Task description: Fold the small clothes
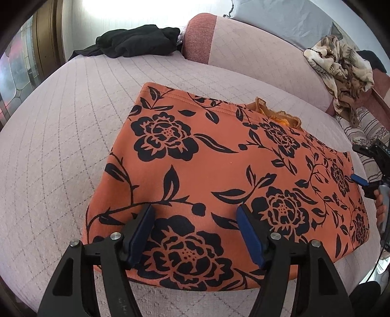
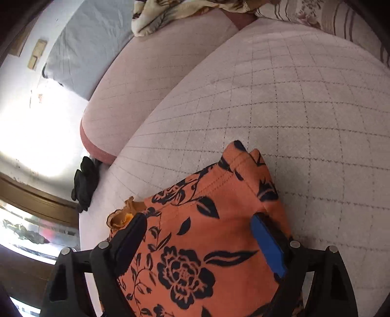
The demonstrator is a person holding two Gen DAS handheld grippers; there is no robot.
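An orange garment with black flowers (image 1: pixel 219 165) lies flat on the pink quilted bed (image 1: pixel 61 146). A frilly orange trim (image 1: pixel 277 115) sticks out at its far edge. My left gripper (image 1: pixel 196 214) is open, its blue pads spread just above the garment's near edge, holding nothing. My right gripper (image 2: pixel 197 224) is open over the garment's (image 2: pixel 195 243) other end, where a folded corner (image 2: pixel 246 156) stands up; it also shows at the right edge of the left wrist view (image 1: pixel 363 183).
A black garment (image 1: pixel 136 41) lies at the bed's far left. A pink bolster (image 1: pixel 256 48) runs along the back. A beige patterned cloth (image 1: pixel 341 68) is heaped at the right, beside a striped pillow (image 2: pixel 329 17).
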